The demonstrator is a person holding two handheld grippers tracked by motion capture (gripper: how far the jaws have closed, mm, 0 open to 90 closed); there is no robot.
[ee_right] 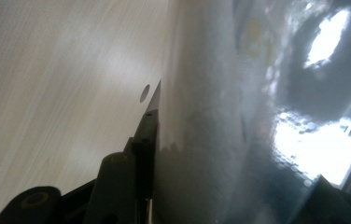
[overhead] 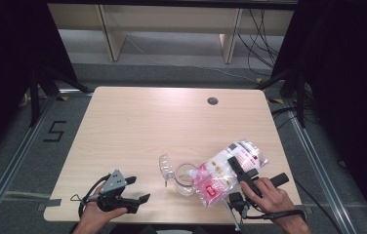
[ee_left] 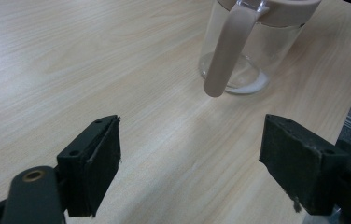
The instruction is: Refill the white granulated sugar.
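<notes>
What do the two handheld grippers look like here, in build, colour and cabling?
Both are black two-jaw tools. The left gripper carries a grey three-cornered plate on top and trails a black cable; its flat black pads look worn. The right gripper has a black cable too. No sleeves are visible.

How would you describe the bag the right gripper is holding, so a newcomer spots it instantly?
Start at the wooden table and go to its near right corner. There the right gripper clamps a plastic bag, tilted so its lower end is at the mouth of a clear glass jar. It is the only printed thing there: shiny, pink and white.
</notes>
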